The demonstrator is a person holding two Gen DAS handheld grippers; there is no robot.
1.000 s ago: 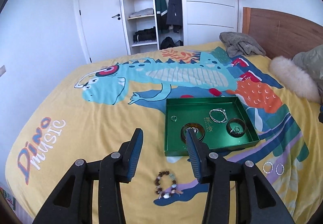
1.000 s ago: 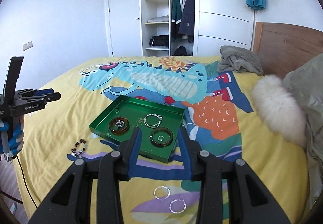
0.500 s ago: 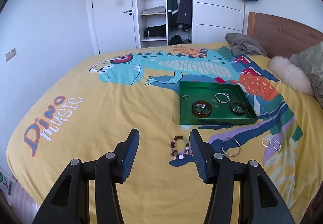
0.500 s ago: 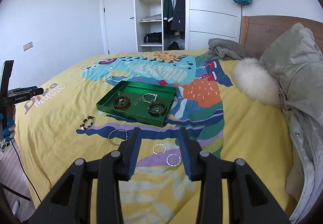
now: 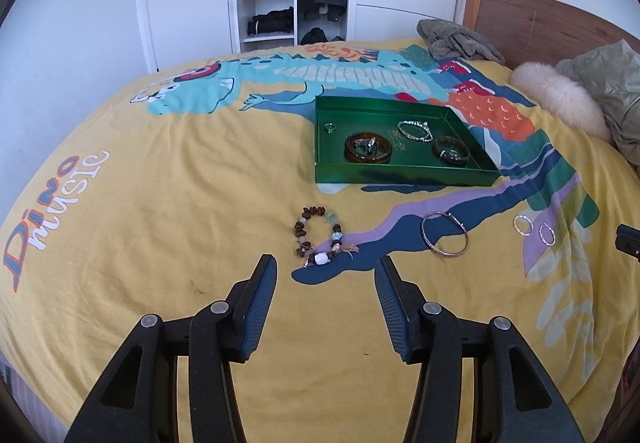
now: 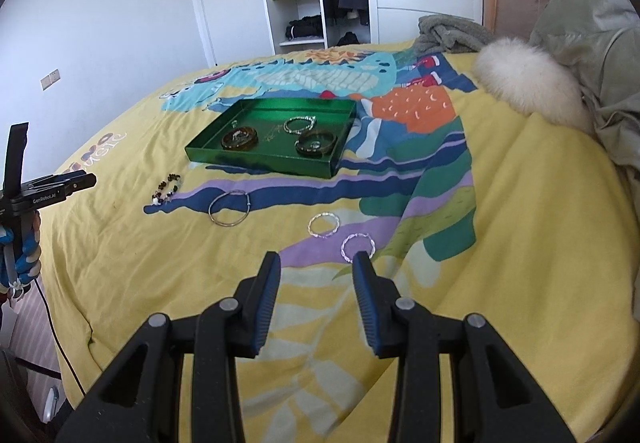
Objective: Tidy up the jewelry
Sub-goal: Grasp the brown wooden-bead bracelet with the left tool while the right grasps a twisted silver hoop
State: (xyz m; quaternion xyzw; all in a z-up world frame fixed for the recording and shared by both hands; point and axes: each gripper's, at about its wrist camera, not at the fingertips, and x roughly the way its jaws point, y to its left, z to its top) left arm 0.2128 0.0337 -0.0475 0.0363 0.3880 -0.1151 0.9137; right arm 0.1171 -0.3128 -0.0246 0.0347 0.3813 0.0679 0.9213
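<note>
Spread on the bed's yellow quilt short of the green tray, the beaded bracelet lies just ahead of the released, empty left hand-held gripper; lower squarely, straddle one bead run, then clench

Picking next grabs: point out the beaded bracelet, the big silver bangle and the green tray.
beaded bracelet (image 5: 320, 236), left wrist view, open middle of its loop
silver bangle (image 5: 445, 233), left wrist view, inside its ring
green tray (image 6: 256, 160), right wrist view, near wall

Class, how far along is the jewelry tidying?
Done: several bracelets lie in the green tray. In hand: nothing; left gripper and right gripper are open. Left: beaded bracelet, silver bangle and two small rings on the bedspread.
</note>
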